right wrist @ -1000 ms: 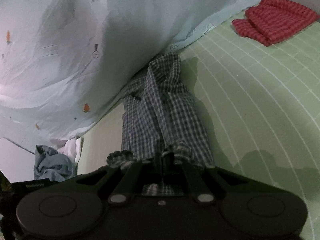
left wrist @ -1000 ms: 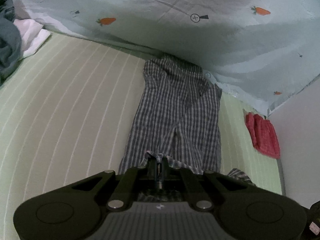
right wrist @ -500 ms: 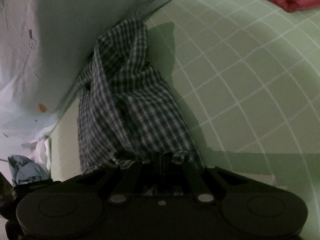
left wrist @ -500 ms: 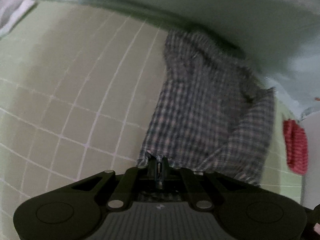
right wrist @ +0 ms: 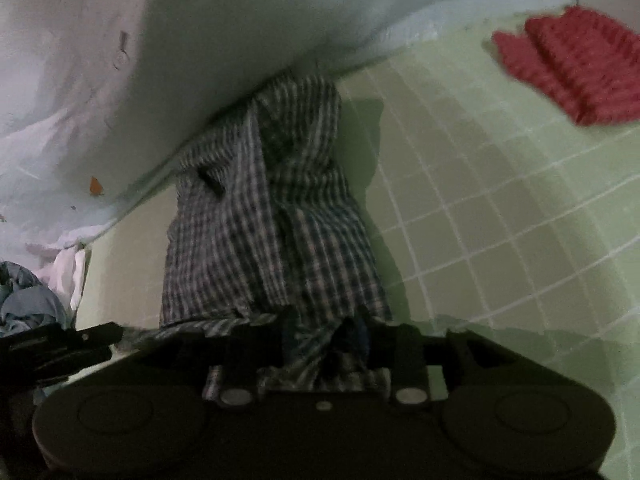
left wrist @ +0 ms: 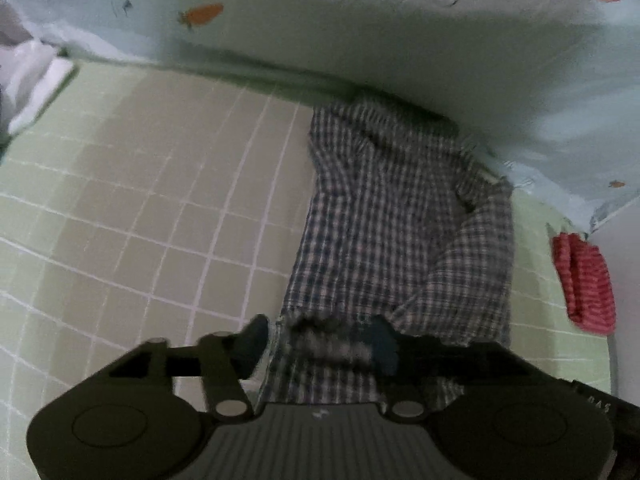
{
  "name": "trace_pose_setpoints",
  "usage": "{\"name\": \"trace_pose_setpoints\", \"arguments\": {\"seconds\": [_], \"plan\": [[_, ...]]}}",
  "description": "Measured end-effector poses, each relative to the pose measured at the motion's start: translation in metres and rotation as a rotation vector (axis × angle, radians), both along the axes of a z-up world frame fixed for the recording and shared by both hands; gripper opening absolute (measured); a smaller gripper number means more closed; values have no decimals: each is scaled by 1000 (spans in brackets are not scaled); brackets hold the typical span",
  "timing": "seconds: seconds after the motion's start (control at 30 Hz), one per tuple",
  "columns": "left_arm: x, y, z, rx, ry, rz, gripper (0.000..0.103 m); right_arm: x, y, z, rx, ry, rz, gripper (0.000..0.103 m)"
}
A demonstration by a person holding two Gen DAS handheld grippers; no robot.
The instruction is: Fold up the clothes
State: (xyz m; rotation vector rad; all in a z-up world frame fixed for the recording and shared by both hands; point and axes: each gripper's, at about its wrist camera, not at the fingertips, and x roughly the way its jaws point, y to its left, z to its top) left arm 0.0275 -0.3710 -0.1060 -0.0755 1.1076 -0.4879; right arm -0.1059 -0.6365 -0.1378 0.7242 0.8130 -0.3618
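A pair of thin blue-and-white checked cotton trousers or shorts [left wrist: 400,220] lies lengthwise on a pale green bed sheet with a white grid of lines [left wrist: 140,220], its far end tucked against the edge of a light blue quilt printed with small orange carrots [left wrist: 360,20]. The near end of the garment reaches right up to both tools. In the left wrist view, the left gripper [left wrist: 320,342] has its two dark fingers spread wide apart, and the gathered, puckered near hem sits loose in the gap between them, not pinched. In the right wrist view, the right gripper [right wrist: 324,340] also stands with its fingers apart, a bunched fold of the same checked cloth [right wrist: 272,220] lying between and over them; the picture is dim and blurred there, so whether any fabric is caught cannot be told. The cloth looks light, limp and soft, creasing easily, with one side rolled over in a long diagonal fold; it should drape and sag rather than hold a shape, and is unlikely to slip or be damaged. By my judgement the best holds are the two near corners of the hem, or the thicker gathered band, where several layers give the fingers something to bite. A folded red checked cloth [right wrist: 572,72] rests well apart near the bed's far corner, and crumpled white and blue laundry [right wrist: 36,292] sits at the other side.
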Motion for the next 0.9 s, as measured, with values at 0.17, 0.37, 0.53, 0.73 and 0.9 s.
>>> {"name": "trace_pose_setpoints", "arguments": {"seconds": [0.17,0.37,0.53,0.73,0.9], "plan": [[-26,11,12,-3,-27,-3,97,-22,8,14,-12,-39,-51,45],[-40,15,11,69,-42,-18,98,-41,23,20,-41,-32,-78,60],[-40,14,12,67,-42,-37,98,-45,30,21,-69,-8,-78,74],[-40,6,-6,91,4,-81,99,-41,42,12,-108,51,-41,86],[-36,-1,-33,146,49,-98,99,-27,53,-3,-164,133,36,87]]}}
